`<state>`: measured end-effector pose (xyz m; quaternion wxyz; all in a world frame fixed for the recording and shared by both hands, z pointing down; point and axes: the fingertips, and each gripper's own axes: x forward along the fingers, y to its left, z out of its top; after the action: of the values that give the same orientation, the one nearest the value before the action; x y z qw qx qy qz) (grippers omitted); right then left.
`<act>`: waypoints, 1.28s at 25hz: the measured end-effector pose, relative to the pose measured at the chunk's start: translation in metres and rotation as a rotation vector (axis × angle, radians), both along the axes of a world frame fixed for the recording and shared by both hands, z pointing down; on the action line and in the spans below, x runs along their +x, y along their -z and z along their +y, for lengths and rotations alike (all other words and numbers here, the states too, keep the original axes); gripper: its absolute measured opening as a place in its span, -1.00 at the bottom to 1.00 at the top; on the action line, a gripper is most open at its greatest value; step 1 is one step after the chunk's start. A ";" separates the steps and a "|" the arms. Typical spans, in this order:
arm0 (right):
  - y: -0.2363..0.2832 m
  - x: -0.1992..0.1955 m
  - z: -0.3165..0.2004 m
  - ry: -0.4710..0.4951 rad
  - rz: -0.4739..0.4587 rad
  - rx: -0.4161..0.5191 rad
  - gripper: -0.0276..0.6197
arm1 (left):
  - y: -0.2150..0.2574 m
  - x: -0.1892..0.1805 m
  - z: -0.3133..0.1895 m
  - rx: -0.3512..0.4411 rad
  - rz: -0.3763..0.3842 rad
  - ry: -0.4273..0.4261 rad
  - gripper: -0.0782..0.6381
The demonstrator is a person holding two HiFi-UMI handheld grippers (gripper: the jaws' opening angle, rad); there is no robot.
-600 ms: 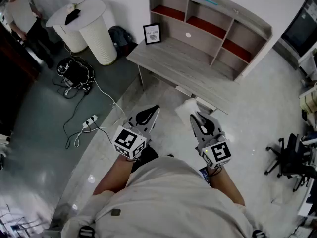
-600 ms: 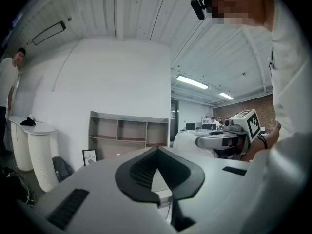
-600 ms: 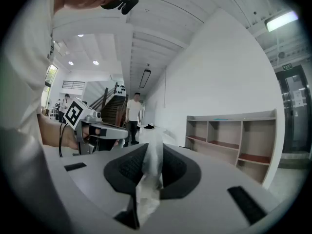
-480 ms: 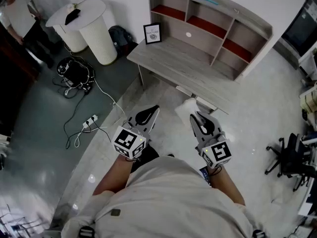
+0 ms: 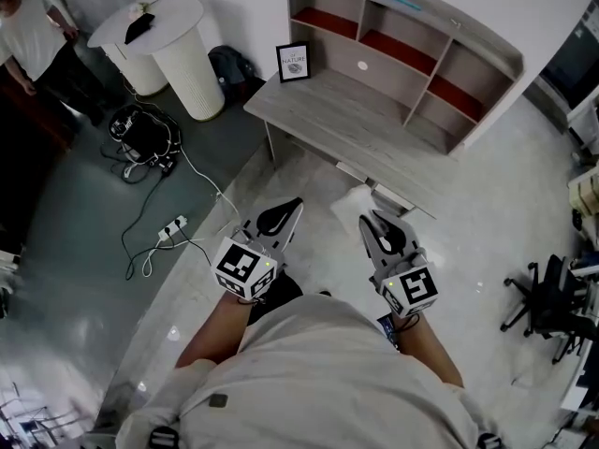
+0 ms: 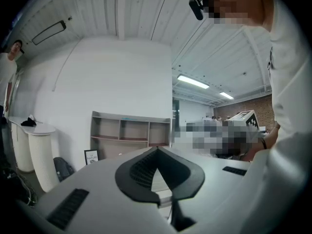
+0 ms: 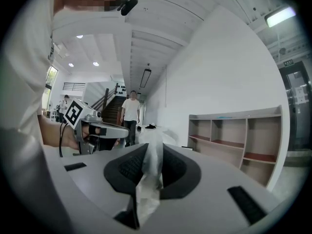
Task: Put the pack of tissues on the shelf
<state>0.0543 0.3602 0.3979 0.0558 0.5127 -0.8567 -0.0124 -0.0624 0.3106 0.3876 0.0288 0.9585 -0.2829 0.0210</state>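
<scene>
The pack of tissues (image 5: 353, 201) is white and crinkly, and my right gripper (image 5: 369, 221) is shut on it, level, in front of the person's body. In the right gripper view the pack (image 7: 150, 172) stands pinched between the black pads. Beside it my left gripper (image 5: 288, 208) is shut, and in its own view the left gripper (image 6: 157, 149) has tips that meet on nothing. Ahead stands the grey shelf (image 5: 404, 52) with red-floored compartments, on a grey desk (image 5: 344, 120). The shelf (image 6: 129, 133) also shows in the left gripper view, and the shelf (image 7: 239, 136) in the right one.
A framed picture (image 5: 294, 62) stands on the desk's left end. A white ribbed bin (image 5: 176, 47), a dark bag (image 5: 230, 65) and floor cables with a power strip (image 5: 168, 233) lie to the left. An office chair (image 5: 543, 299) is at the right. A person (image 7: 130, 114) stands far off.
The desk and shelf sit a touch lower and to the right in the head view. Both grippers keep their place, and the right one keeps its hold on the pack.
</scene>
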 end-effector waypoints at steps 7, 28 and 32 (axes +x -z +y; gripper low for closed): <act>-0.005 -0.016 -0.027 0.017 0.005 -0.014 -0.69 | -0.005 -0.016 -0.027 -0.017 0.005 0.010 -0.74; 0.002 -0.121 -0.191 0.016 0.029 -0.017 -0.69 | -0.001 -0.118 -0.185 -0.030 0.015 -0.010 -0.74; 0.002 -0.146 -0.214 0.015 0.020 -0.020 -0.69 | -0.001 -0.141 -0.209 -0.029 0.005 -0.022 -0.74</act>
<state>-0.0920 0.1466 0.3958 0.0692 0.5056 -0.8599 -0.0094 -0.2036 0.1020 0.3885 0.0433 0.9610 -0.2720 0.0231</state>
